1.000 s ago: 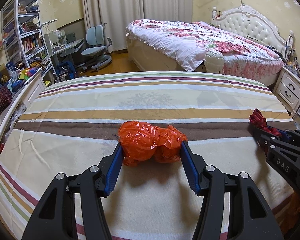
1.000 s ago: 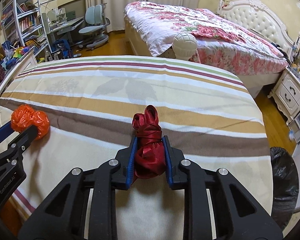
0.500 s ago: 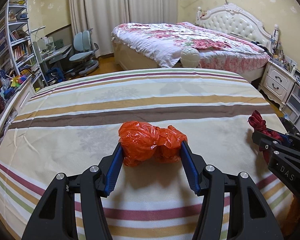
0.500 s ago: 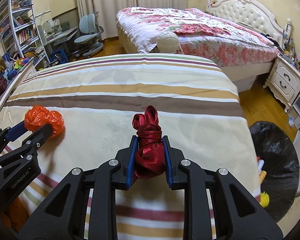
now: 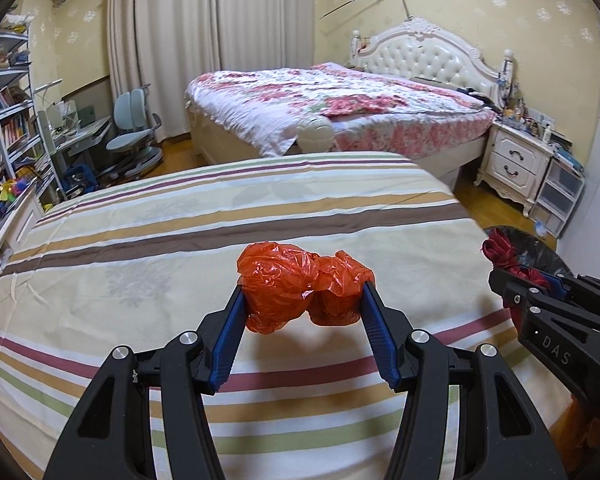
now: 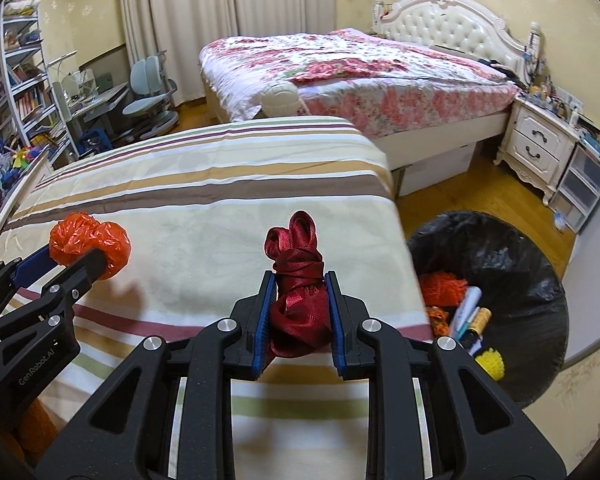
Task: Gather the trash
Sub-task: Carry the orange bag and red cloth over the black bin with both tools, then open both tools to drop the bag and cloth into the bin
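My left gripper [image 5: 303, 300] is shut on a crumpled orange plastic bag [image 5: 296, 284] and holds it above the striped bedsheet [image 5: 148, 248]. My right gripper [image 6: 300, 280] is shut on a bundled dark red ribbon [image 6: 298, 292], held above the sheet near its right edge. The orange bag also shows in the right wrist view [image 6: 88, 240], and the red ribbon shows at the right of the left wrist view [image 5: 504, 252]. A bin lined with a black bag [image 6: 496, 256] stands on the floor to the right of the bed and holds several pieces of trash.
A second bed with a floral cover [image 5: 340, 108] stands beyond. A white nightstand [image 6: 540, 148] and drawers are at the right, a desk, chair [image 5: 132, 136] and shelves at the left. Wooden floor [image 6: 440, 200] lies between the beds.
Both grippers have moved back and to the right with their loads still held. The black-lined bin has come fully into the right wrist view.
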Action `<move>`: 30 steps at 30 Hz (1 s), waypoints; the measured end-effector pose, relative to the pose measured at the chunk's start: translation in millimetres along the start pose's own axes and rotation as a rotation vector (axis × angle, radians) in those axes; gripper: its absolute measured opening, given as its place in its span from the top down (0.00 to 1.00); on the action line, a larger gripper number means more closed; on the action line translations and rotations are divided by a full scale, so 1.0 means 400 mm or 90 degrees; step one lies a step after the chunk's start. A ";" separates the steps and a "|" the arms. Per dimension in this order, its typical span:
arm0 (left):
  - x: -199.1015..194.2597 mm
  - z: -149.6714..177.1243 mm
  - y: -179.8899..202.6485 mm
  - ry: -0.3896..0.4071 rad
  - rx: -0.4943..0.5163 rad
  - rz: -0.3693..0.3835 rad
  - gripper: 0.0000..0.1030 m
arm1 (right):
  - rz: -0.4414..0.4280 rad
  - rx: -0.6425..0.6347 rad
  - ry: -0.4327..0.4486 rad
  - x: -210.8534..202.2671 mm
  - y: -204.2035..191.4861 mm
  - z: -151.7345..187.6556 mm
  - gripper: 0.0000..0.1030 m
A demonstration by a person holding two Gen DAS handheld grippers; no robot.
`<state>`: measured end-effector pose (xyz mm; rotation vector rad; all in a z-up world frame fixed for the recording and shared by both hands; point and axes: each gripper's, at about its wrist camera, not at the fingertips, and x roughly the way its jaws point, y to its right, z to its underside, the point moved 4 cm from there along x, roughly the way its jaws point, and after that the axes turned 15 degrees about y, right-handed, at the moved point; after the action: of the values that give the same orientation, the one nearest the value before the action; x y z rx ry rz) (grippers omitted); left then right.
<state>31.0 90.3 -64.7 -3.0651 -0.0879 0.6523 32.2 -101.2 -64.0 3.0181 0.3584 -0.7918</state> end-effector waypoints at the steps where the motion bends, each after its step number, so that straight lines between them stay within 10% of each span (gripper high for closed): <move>1: -0.003 -0.004 0.017 0.005 0.004 0.007 0.46 | 0.008 0.004 0.005 -0.008 0.017 -0.001 0.77; 30: 0.065 -0.078 0.438 0.052 0.071 0.153 0.46 | 0.194 0.081 0.068 -0.091 0.428 -0.003 0.76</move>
<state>76.8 -82.9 -50.0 -3.0147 0.3098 0.5181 39.5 -276.1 -55.0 3.1266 -0.1575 -0.6537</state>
